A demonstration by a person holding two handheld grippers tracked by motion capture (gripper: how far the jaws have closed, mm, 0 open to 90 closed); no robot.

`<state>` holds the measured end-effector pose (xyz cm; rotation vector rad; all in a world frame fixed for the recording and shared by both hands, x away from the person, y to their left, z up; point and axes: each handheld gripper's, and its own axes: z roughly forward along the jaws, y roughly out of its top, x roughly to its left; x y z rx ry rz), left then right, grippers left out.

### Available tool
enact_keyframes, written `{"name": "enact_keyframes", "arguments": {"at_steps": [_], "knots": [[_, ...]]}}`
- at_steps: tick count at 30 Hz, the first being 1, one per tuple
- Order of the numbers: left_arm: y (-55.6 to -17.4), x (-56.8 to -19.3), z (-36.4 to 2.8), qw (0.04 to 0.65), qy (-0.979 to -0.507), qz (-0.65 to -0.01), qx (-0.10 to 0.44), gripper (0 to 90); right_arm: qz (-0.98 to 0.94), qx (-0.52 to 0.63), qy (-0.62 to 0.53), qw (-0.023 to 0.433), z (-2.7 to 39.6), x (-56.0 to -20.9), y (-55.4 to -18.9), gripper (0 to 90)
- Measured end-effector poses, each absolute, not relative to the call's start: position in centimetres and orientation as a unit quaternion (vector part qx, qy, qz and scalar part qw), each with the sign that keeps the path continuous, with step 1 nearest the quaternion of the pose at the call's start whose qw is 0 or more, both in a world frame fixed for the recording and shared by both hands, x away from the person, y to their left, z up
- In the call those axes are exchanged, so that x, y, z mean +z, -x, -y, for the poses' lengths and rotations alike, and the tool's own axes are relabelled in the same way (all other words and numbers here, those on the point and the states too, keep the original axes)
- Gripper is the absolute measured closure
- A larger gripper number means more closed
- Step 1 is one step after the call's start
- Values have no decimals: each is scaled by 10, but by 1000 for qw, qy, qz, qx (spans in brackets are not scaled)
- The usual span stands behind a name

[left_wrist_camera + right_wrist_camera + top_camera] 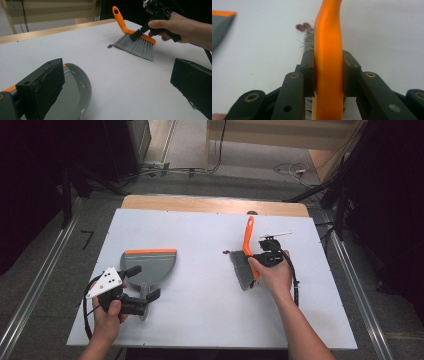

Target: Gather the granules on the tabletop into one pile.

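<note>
brush (245, 265) | clamped in right gripper (260, 257), right half of table (200, 320) | left gripper (145, 282) gaping over dustpan (150, 265) handle

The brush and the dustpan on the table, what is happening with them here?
A person is sweeping. The right tool is shut on the orange-backed brush, whose bristles rest on the white table beside a few small dark red bits. The left tool stands open around the handle of the grey dustpan, which lies flat, apart from the brush.
</note>
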<state>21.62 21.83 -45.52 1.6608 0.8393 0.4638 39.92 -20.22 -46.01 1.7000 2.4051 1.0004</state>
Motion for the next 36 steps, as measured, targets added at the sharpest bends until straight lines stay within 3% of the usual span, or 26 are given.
{"name": "enact_keyframes", "arguments": {"at_steps": [11,19,36], "knots": [[-218,-455,-216,574,-710,-356,198,0,-776,348,-525,10,165,-437,-403,683],[-217,-454,-220,577,-705,-359,200,0,-776,331,-537,13,137,-444,-426,683],[-216,-454,-219,575,-708,-359,200,0,-746,312,-588,24,183,-459,-432,675]]}}
